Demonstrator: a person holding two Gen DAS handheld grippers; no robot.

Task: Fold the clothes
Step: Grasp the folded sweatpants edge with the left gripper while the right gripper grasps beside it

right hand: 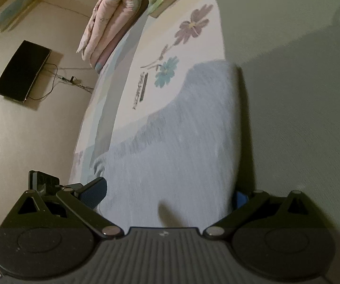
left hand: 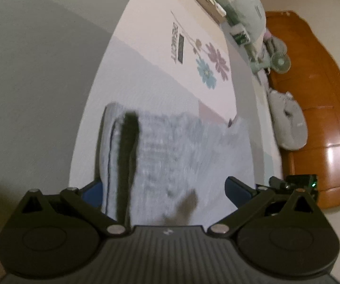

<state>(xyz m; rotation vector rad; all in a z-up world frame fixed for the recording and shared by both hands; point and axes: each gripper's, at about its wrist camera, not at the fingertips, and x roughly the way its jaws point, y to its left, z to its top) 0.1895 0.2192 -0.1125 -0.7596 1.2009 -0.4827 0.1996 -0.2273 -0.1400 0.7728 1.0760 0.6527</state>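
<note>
Grey garment (left hand: 170, 146) on bed (left hand: 146, 54), both tongs over it.
My left tongs (left hand: 167, 189) and right tongs (right hand: 170, 189) gape wide astride cloth, gripping nothing; placed for pinching or pressing.

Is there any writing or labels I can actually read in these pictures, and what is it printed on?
"FLOWERS": my best reading of the large rotated word on the bed sheet, beside the printed flowers; it is blurred, so I am not certain.
Dark block of small print next to it: unreadable.
Green and white label on the folded bedding: too blurred to read.
Logo on the left gripper: no legible letters.
</note>
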